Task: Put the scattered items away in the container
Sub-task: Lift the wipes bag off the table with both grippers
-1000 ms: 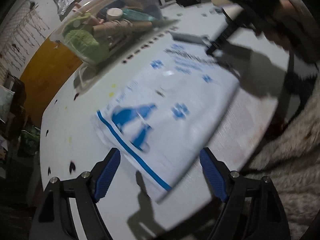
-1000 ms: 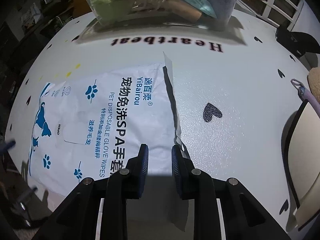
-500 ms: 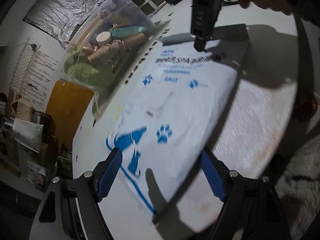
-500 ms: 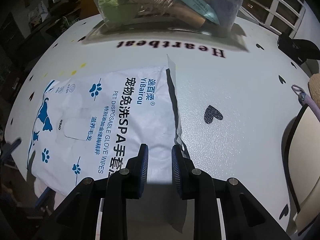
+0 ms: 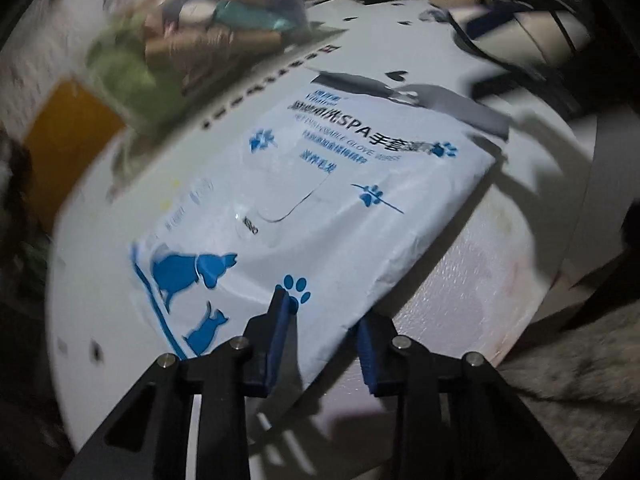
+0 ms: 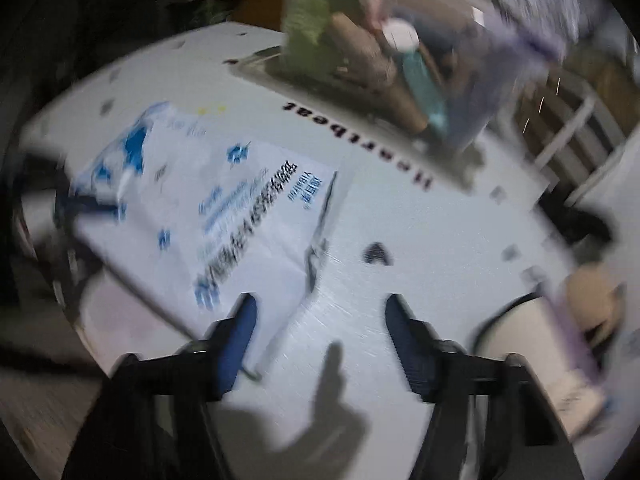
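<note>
- The left gripper [image 5: 324, 320], wide apart a second ago, now pinches the near corner of the wipes pack [image 5: 320, 200] at lower centre.
- The right gripper [image 6: 318, 316], earlier clenched on the pack's edge, is now spread wide and holds nothing.
- The pack lies on the tabletop [image 6: 420, 240], below the container [image 6: 380, 48] at upper frame.

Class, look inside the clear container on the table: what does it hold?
The clear container shows green cloth, a brown cardboard tube, a teal tube and a white round cap. Blur and stacking hide anything beneath.
</note>
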The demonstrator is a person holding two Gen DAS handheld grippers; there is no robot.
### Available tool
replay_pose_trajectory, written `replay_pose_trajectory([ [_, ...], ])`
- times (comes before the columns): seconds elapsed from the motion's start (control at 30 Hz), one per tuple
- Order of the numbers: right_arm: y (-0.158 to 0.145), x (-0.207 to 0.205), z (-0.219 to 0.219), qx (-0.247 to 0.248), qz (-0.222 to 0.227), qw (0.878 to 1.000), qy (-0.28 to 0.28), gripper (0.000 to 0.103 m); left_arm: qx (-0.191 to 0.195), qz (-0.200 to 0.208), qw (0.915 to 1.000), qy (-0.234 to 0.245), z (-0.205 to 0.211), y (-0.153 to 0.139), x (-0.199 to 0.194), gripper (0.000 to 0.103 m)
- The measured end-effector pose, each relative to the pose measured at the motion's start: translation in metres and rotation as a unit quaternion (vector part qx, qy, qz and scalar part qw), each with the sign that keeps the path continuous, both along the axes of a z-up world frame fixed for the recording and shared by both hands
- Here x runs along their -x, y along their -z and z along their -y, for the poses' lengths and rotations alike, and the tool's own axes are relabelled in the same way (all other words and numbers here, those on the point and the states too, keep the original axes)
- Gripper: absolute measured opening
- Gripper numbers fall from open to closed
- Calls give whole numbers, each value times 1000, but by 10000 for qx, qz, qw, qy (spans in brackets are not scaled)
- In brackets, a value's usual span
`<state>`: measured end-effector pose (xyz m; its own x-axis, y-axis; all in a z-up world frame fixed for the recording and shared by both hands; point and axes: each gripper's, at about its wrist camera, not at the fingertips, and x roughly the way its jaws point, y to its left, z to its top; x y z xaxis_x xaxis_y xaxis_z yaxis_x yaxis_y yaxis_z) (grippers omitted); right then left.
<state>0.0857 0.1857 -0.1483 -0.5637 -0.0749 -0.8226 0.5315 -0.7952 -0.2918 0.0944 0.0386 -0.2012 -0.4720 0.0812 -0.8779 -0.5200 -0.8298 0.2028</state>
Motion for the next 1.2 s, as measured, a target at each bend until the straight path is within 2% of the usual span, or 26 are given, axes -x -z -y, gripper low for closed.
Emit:
replay_pose_trajectory([
  [0.1,7,-21,7,-478,-261,9979,-353,67,-517,482,9972,-256,12,-2,12,31],
  [0.17,12,-35,12,-795,-434,9942,-587,67,-859,772,9924,-419,19,-3,20,31],
  [0.33,33,-51,30,-1444,-903,9779,-1210,67,-1759,1458,9699,-842,39,-3,33,31],
  [0.5,60,-67,53,-2212,-1600,9387,-2106,65,-2441,1910,9436,-1164,55,1,42,31],
  [0.57,70,-67,59,-2433,-1895,9231,-2299,62,-2473,1910,9431,-1133,56,1,43,31],
  [0.6,74,-65,62,-2523,-1997,9170,-2358,54,-2416,1860,9462,-1085,55,0,42,31],
  [0.63,78,-63,65,-2610,-2092,9110,-2413,41,-2357,1808,9492,-1036,55,-1,42,31],
  [0.67,82,-60,66,-2645,-2088,9100,-2415,36,-2160,1638,9580,-933,50,-2,39,31],
  [0.73,88,-52,69,-2741,-2039,9082,-2420,15,-1761,1294,9731,-725,39,-4,32,35],
  [0.8,91,-47,71,-2801,-1999,9060,-2467,12,-1213,843,9879,-469,27,-5,22,38],
  [0.83,88,-45,71,-2754,-1926,9093,-2455,11,-835,579,9942,-347,21,-4,16,46],
  [0.87,86,-43,71,-2705,-1849,9127,-2442,11,-537,353,9977,-192,17,-2,9,48],
  [0.93,78,-37,71,-2540,-1565,9243,-2382,11,59,-100,9999,118,8,3,-5,48],
  [1.03,62,-30,72,-2291,-1378,9372,-2238,10,598,-586,9959,346,6,5,-21,49],
  [1.13,42,-21,72,-1992,-1192,9508,-2051,10,994,-879,9902,438,11,8,-27,49],
  [1.2,34,-18,73,-1870,-1114,9554,-1997,10,1071,-942,9887,465,13,8,-26,49],
])
